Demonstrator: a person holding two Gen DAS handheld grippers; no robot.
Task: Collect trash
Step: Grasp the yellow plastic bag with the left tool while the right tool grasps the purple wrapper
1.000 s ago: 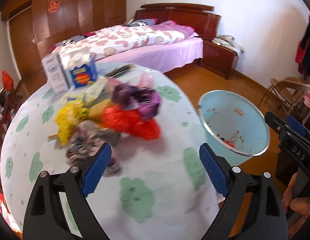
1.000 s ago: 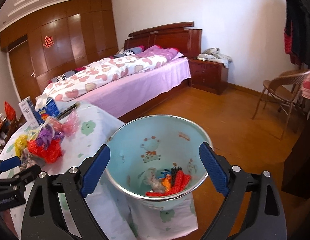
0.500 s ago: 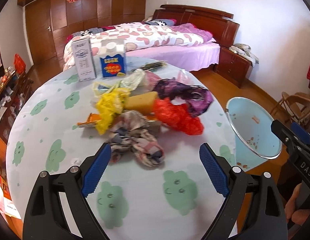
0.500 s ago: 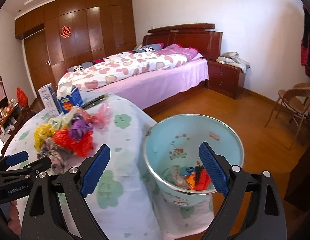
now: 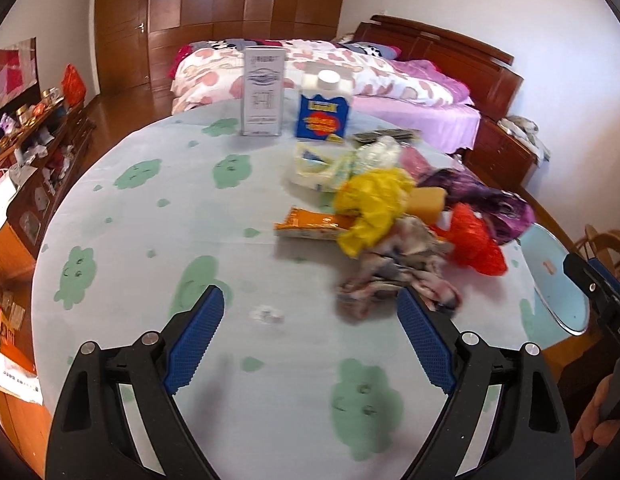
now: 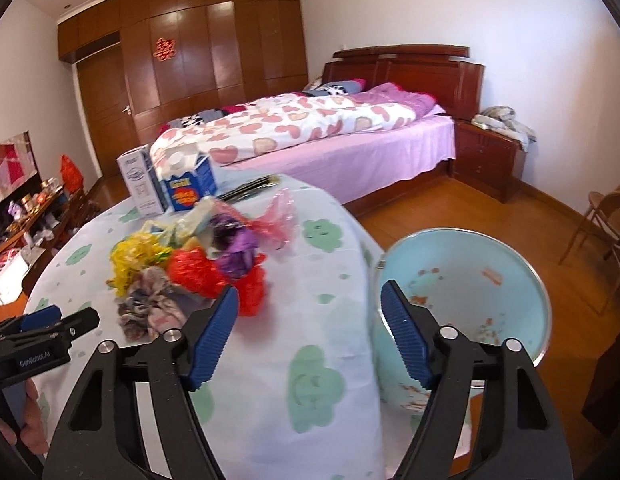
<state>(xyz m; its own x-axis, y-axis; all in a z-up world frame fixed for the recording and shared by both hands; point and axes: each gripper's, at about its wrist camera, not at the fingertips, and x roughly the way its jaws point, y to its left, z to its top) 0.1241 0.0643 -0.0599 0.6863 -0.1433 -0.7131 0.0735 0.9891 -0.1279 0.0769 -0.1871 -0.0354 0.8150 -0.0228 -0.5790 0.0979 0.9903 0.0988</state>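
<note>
The left gripper [image 5: 310, 334] hangs over the round table covered in a pale cloth with green cloud prints [image 5: 158, 216], its blue ribbed jaws spread wide and closing slightly, with only bare cloth between them. Just beyond its right jaw lies the nearest piece of trash, a crumpled grey-and-pink patterned rag [image 5: 398, 276], apart from the pad. Behind the rag the heap continues: a yellow crinkled plastic bag [image 5: 374, 204], an orange snack wrapper [image 5: 310, 226], a red plastic bag [image 5: 474, 240], a purple plastic bag [image 5: 486, 200]. Farther back stand a blue milk carton with a white cap [image 5: 324, 108] and a tall white carton [image 5: 264, 92]. The right gripper [image 6: 308, 340] is empty too, its jaws closing on nothing, over the table's edge; the red bag lies just past its left jaw, and the light blue metal-rimmed bucket [image 6: 470, 280] stands off the table, behind its right jaw. A bed with a heart-print quilt [image 6: 310, 128] fills the background.
</note>
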